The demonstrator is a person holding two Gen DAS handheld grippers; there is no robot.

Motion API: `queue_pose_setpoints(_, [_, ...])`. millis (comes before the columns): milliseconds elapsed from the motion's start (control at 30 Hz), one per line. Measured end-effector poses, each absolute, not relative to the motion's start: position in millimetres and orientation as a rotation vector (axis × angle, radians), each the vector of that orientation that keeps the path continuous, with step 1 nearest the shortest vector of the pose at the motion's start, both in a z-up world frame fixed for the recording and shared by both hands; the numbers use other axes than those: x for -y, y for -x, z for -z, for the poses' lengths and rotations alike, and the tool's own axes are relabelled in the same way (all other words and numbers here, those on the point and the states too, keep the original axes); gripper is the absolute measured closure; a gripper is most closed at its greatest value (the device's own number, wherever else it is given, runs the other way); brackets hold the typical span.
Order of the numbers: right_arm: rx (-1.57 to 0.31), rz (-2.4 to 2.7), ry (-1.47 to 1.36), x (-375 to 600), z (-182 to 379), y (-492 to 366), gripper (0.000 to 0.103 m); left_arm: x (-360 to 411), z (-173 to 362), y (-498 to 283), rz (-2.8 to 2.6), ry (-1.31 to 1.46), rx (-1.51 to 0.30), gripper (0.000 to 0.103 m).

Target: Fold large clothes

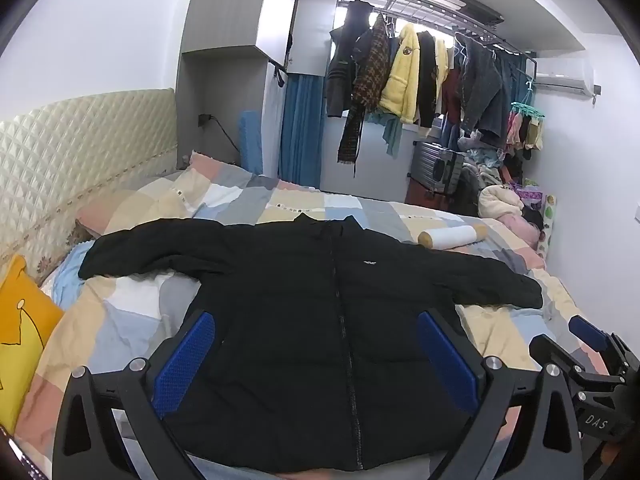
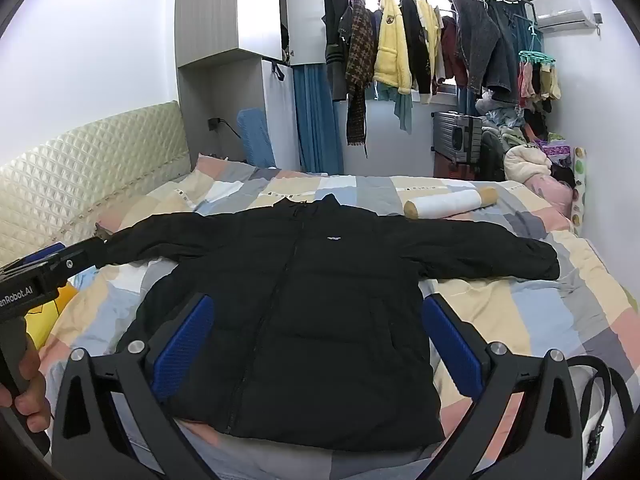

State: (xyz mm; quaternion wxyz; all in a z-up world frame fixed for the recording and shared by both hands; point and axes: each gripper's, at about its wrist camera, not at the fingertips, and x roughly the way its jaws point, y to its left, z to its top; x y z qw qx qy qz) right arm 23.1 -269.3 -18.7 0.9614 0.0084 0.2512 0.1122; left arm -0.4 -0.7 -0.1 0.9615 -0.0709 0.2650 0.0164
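Observation:
A black zip-up puffer jacket (image 1: 320, 304) lies flat, front up, on the bed, both sleeves spread out sideways; it also shows in the right wrist view (image 2: 320, 292). My left gripper (image 1: 316, 352) is open and empty, held above the jacket's hem, its blue pads (image 1: 184, 360) wide apart. My right gripper (image 2: 316, 344) is open and empty too, above the hem. The right gripper also shows at the right edge of the left wrist view (image 1: 592, 344). The left gripper shows at the left edge of the right wrist view (image 2: 44, 264), held by a hand.
The bed has a checked pastel cover (image 1: 132, 320) and a quilted headboard (image 1: 72, 152). A white roll (image 1: 452, 236) lies beyond the jacket's right sleeve. A yellow pillow (image 1: 20, 328) is at the left. A clothes rack (image 1: 420, 72) and a suitcase (image 1: 436, 168) stand behind. A black belt (image 2: 600, 400) lies at the right.

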Motion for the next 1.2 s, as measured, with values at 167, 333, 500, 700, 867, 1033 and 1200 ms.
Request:
queue_pose_setpoints(167, [-0.515, -0.228, -0.017, 269, 19, -23, 0.000, 0, 1, 0, -0.028, 0.154, -0.544, 0.001])
queue_pose_setpoints(333, [-0.516, -0.226, -0.005, 267, 19, -23, 0.000, 0, -3, 4, -0.019, 0.159, -0.543, 0.001])
queue_pose_setpoints(500, [-0.515, -0.227, -0.005, 267, 18, -24, 0.000, -3, -4, 5, -0.029, 0.152, -0.544, 0.001])
queue_pose_setpoints(700, [-0.518, -0.228, -0.004, 268, 26, -26, 0.000, 0, -1, 3, -0.031, 0.147, -0.543, 0.001])
queue_pose_setpoints(867, [-0.519, -0.224, -0.001, 269, 29, -25, 0.000, -2, -1, 4, -0.029, 0.146, -0.543, 0.001])
queue_pose_setpoints(1033, [-0.518, -0.217, -0.008, 271, 25, -23, 0.000, 1, -2, 5, -0.029, 0.146, -0.542, 0.001])
queue_pose_setpoints(1200, [-0.522, -0.215, -0.003, 270, 22, -22, 0.000, 2, -1, 4, -0.022, 0.144, -0.550, 0.001])
